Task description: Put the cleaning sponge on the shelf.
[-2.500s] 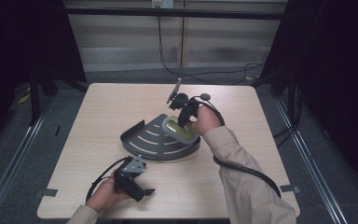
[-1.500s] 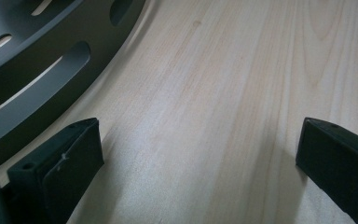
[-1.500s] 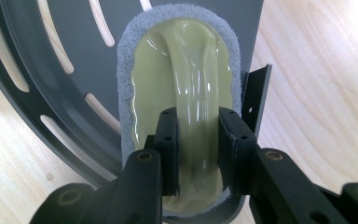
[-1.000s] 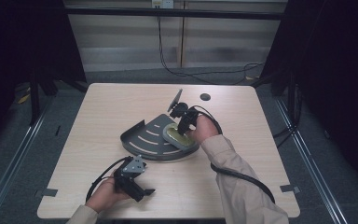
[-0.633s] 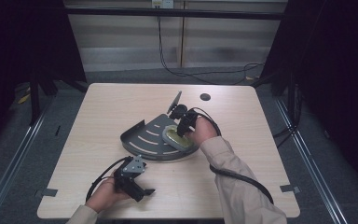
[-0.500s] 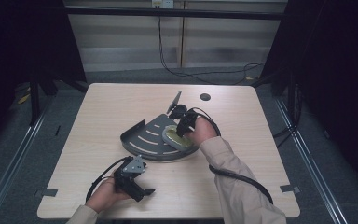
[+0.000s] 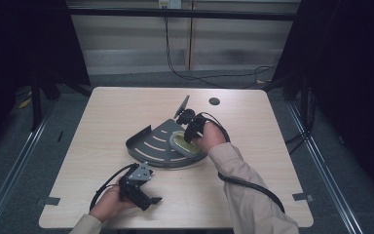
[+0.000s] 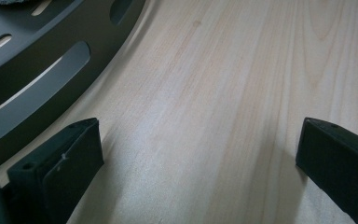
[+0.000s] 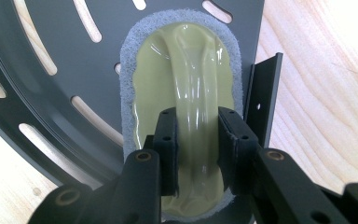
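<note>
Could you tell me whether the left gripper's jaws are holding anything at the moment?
No, the left gripper has its jaws spread wide over bare table.

Glossy plastic scrubber (fuzzy pad), matt metal rack, wood table.

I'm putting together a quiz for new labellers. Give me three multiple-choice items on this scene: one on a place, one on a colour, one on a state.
1. Where does the scrubbing pad lie?
A. on the dark slotted tray
B. on the bare table
C. on the floor

2. What colour is the pad's handle?
A. red
B. pale yellow-green
C. blue

3. How do the left gripper's jaws stand?
A. shut on the pad
B. shut on the tray's rim
C. open over the table

Answers:
1 A: the right gripper view shows slotted tray around the pad.
2 B: the glossy handle is pale yellow-green between the right gripper's jaws.
3 C: the left gripper view shows bare wood between wide jaws.
</note>
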The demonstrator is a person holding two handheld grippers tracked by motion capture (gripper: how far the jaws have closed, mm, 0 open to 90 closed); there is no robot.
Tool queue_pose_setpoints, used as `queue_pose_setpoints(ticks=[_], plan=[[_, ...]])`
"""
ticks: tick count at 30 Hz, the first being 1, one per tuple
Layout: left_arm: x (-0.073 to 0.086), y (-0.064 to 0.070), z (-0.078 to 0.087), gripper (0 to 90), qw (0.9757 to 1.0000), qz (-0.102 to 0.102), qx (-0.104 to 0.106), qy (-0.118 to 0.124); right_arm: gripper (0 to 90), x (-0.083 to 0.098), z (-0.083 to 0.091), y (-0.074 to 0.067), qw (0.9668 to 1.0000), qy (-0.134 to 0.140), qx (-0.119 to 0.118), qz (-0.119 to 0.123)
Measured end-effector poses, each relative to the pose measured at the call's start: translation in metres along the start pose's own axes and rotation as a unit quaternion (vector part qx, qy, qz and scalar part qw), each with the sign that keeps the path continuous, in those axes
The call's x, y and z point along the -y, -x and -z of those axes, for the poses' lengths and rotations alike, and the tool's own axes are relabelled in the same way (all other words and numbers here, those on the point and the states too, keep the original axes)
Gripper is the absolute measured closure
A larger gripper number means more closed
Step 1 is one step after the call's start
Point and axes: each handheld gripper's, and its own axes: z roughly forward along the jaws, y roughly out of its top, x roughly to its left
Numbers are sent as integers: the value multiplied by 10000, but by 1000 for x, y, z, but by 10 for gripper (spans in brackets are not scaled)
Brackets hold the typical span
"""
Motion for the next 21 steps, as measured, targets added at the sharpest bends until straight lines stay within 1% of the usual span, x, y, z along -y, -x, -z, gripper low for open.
queue_pose_setpoints(ticks=[3,8,9,13,14,16,19,20,21], plan=[[0,0,0,0,10000,0,-1,0,673,0,0,-1,10000,23,0,-15],[0,0,0,0,10000,-6,5,12,624,0,2,-3,10000,40,8,37],[0,0,0,0,10000,-7,3,11,601,0,2,-4,10000,53,18,11],[0,0,0,0,10000,-2,-4,5,517,1,8,-4,9999,105,82,41],[0,0,0,0,10000,-1,-2,3,497,1,10,-4,9999,137,64,-5],[0,0,0,0,10000,0,-2,3,445,2,13,-4,9998,168,74,-15],[0,0,0,0,10000,1,-1,2,395,5,15,-3,9997,220,77,15],[0,0,0,0,10000,-7,-2,12,383,5,16,-4,9997,218,49,-14],[0,0,0,0,10000,1,-2,3,367,6,17,-4,9996,257,75,2]])
